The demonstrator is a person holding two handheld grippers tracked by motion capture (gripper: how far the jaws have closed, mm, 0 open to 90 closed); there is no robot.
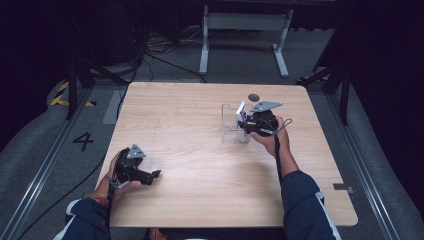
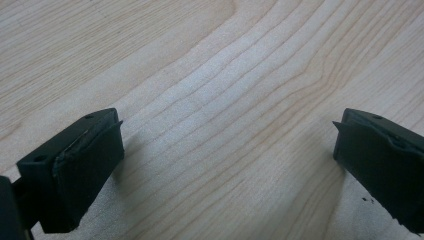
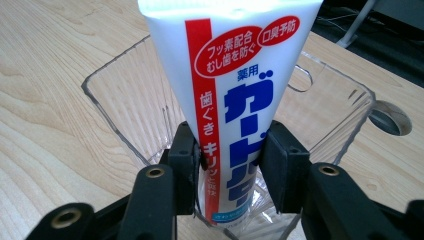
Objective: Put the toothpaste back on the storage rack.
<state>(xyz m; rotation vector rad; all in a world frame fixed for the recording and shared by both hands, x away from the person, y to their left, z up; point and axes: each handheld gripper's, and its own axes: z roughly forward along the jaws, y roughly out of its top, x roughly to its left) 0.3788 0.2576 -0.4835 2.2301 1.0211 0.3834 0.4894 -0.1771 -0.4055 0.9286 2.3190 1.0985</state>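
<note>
The high view looks forward and down over the whole table (image 1: pixel 200 150) from afar, while the left gripper view faces its bare wood (image 2: pixel 225 75) closely and the right gripper view faces the clear container (image 3: pixel 125 95) at close range.

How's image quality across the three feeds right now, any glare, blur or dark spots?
High view: table evenly lit, surroundings nearly black, clear container hard to make out. Left gripper view: wood grain sharp, left claw pads soft-edged, casting faint shadows. Right gripper view: toothpaste tube print crisp, its top edge overexposed; right claw slightly soft.
</note>
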